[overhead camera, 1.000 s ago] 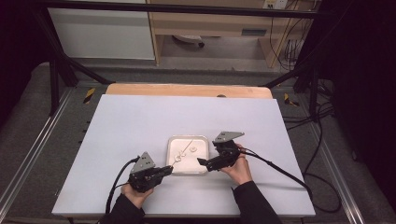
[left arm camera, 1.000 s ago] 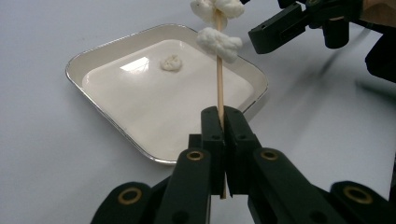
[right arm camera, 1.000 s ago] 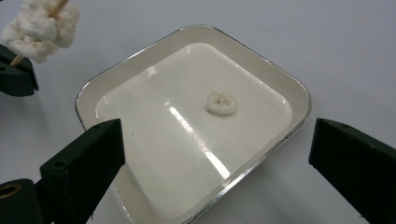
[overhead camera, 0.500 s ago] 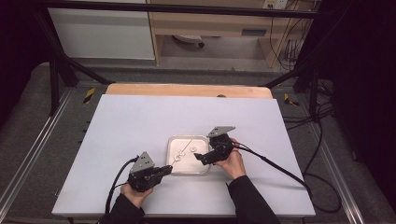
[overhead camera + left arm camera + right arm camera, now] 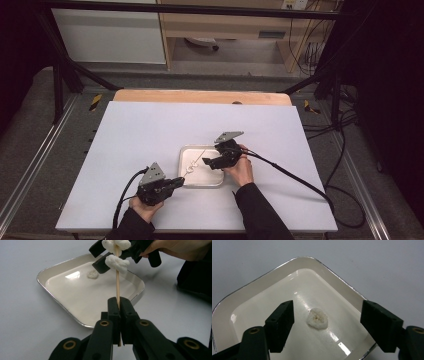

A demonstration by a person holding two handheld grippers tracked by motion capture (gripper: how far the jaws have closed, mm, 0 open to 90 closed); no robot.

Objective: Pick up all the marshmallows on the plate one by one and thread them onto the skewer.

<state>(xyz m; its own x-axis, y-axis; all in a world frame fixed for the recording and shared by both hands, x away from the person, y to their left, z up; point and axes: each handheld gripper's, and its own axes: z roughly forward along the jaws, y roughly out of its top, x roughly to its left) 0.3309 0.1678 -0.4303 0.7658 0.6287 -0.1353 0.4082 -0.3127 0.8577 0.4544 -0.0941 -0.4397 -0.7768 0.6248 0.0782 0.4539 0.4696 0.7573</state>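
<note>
A thin wooden skewer (image 5: 117, 285) stands clamped in my left gripper (image 5: 120, 302), which is shut on its lower end. Two white fluffy pieces (image 5: 117, 262) are threaded near the skewer's top. In the high view the left gripper (image 5: 176, 183) sits at the near left corner of the white tray (image 5: 205, 178), and the skewer (image 5: 197, 162) slants over it. My right gripper (image 5: 329, 315) hangs open over the tray (image 5: 299, 261), its jaws wide on either side of one loose white piece (image 5: 318, 318) lying on the tray floor. In the high view the right gripper (image 5: 207, 163) is above the tray's right half.
The tray lies near the middle front of a white tabletop (image 5: 150, 135). A wooden strip (image 5: 200, 96) runs along the far edge. Cables (image 5: 290, 175) trail from both grippers toward the front and right. Bare table surrounds the tray on all sides.
My right gripper has moved left and slightly away from the person, from the tray's right edge to over its inside. The left gripper has kept its place with the skewer.
</note>
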